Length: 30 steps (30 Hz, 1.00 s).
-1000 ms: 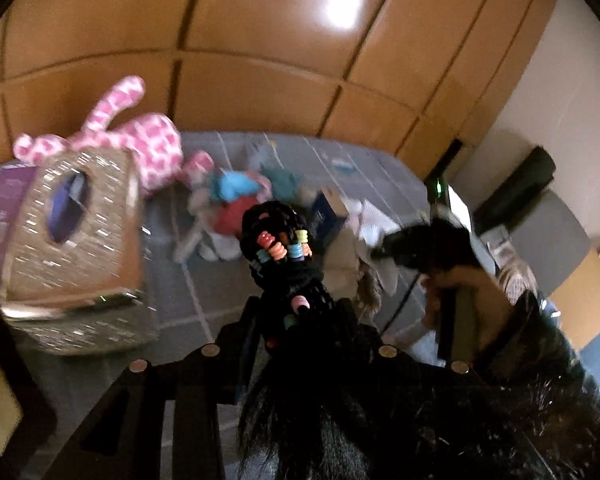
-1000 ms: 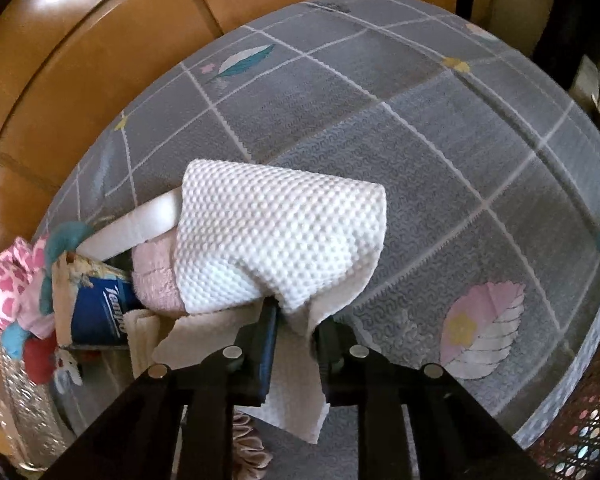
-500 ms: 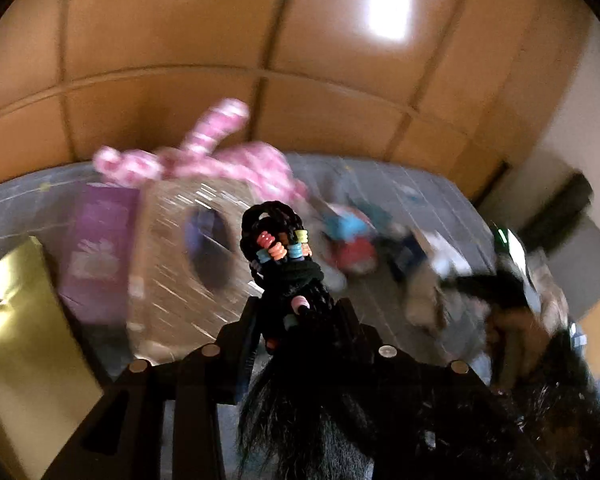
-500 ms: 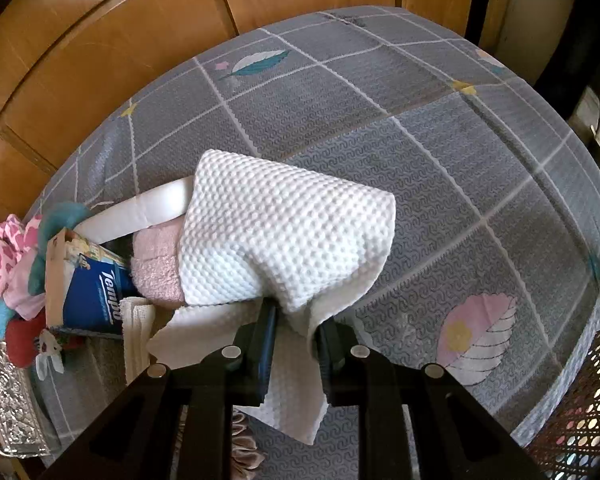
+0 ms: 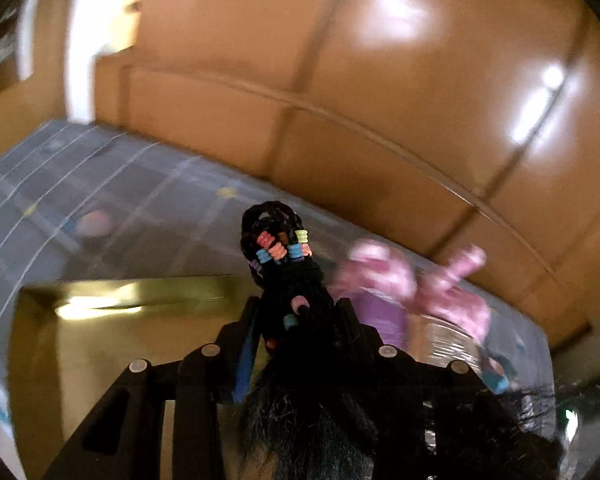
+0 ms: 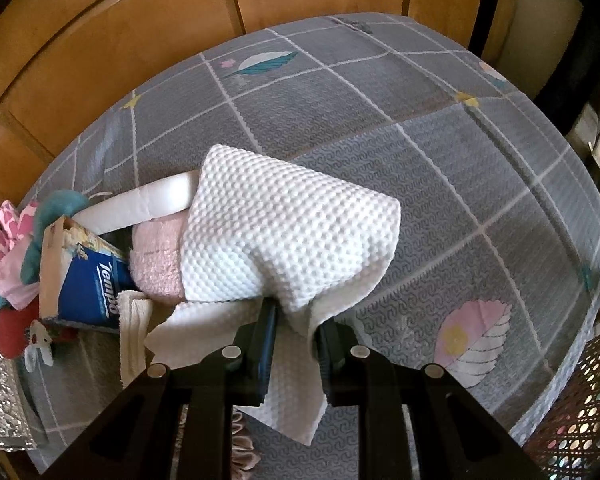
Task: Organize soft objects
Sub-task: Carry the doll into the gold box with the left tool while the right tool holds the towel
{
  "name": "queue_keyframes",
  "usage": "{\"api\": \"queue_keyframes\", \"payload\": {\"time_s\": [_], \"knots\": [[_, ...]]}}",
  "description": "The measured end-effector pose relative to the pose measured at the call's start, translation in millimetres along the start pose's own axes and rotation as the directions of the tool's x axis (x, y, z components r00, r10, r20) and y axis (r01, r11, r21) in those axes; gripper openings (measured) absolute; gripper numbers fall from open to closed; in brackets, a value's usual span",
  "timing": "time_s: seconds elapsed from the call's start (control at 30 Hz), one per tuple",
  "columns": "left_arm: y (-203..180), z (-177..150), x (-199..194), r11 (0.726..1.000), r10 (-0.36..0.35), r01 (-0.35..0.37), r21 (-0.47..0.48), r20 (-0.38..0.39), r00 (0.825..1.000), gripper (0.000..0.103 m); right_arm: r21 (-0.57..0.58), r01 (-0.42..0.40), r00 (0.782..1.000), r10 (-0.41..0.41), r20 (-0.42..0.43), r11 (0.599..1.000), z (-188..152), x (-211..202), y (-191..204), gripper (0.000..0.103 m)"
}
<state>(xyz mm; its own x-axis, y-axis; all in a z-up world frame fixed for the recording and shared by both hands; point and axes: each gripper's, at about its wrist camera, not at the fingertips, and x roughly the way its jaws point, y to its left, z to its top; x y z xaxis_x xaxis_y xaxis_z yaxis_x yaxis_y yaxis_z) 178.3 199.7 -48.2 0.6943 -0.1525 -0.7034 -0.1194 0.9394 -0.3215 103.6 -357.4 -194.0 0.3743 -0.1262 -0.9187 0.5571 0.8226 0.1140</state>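
My left gripper (image 5: 298, 312) is shut on a black wig (image 5: 296, 360) whose top is bound with coloured beads; its loose hair hangs down over the fingers. It hangs above a gold box (image 5: 112, 340) on the grey checked cloth (image 5: 100, 192). In the right wrist view my right gripper (image 6: 294, 322) is shut on a white dimpled paper towel (image 6: 284, 240), held just above the cloth (image 6: 440, 168). A pink folded towel (image 6: 156, 256) lies just left of the paper towel.
A blurred pink spotted plush (image 5: 420, 280), a purple box and a glittery tissue box sit right of the wig. Left of the paper towel lie a Tempo tissue pack (image 6: 88, 280), a white band (image 6: 140, 204), small plush toys (image 6: 12, 248) and a folded cloth. Wooden panels stand behind.
The left gripper swung left with the wig, from over the plush pile and glittery box to above the gold box. The right gripper has hardly moved with its paper towel.
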Motion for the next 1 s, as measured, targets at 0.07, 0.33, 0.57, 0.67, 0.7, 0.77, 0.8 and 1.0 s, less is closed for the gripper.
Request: {"api": "queue_keyframes", "payload": {"time_s": [0.07, 0.33, 0.57, 0.67, 0.7, 0.77, 0.8, 1.0], "knots": [[31.7, -1.6, -3.9, 0.997, 0.044, -0.044, -0.068, 0.005, 0.999, 0.037, -0.008, 0.008, 1.0, -0.008, 0.004, 1.0, -1.1, -0.1, 2.9, 0.018], [120.3, -46.0, 10.9, 0.959, 0.203, -0.216, -0.183, -0.09, 0.975, 0.042, -0.05, 0.048, 0.998, -0.047, 0.032, 0.998, -6.5, -2.7, 12.7, 0.017], [139.1, -71.3, 13.3, 0.949, 0.234, -0.251, -0.193, -0.105, 0.967, 0.069, -0.064, 0.065, 0.997, -0.061, 0.053, 0.996, -12.6, -6.5, 19.1, 0.014], [133.6, -72.2, 3.6, 0.947, 0.257, -0.269, -0.174, -0.087, 0.963, 0.079, -0.042, 0.046, 0.997, -0.044, 0.056, 0.998, -13.8, -7.8, 19.5, 0.012], [132.2, -72.6, -1.3, 0.944, 0.274, -0.284, -0.171, -0.078, 0.959, 0.079, -0.035, 0.04, 0.998, -0.038, 0.056, 0.999, -14.0, -7.8, 17.4, 0.012], [128.2, -74.7, -13.6, 0.936, 0.302, -0.307, -0.172, -0.053, 0.952, 0.08, -0.015, 0.022, 0.998, -0.021, 0.057, 1.0, -14.1, -9.2, 13.3, 0.011], [126.6, -77.9, -22.0, 0.936, 0.305, -0.307, -0.175, -0.037, 0.952, 0.08, -0.001, 0.007, 0.998, -0.007, 0.058, 1.0, -13.6, -9.2, 10.3, 0.01], [109.0, -104.6, -57.1, 0.943, 0.295, -0.291, -0.163, 0.003, 0.955, 0.08, 0.068, -0.139, 0.987, 0.132, 0.097, 0.988, -11.4, -24.2, 1.7, 0.007]]}}
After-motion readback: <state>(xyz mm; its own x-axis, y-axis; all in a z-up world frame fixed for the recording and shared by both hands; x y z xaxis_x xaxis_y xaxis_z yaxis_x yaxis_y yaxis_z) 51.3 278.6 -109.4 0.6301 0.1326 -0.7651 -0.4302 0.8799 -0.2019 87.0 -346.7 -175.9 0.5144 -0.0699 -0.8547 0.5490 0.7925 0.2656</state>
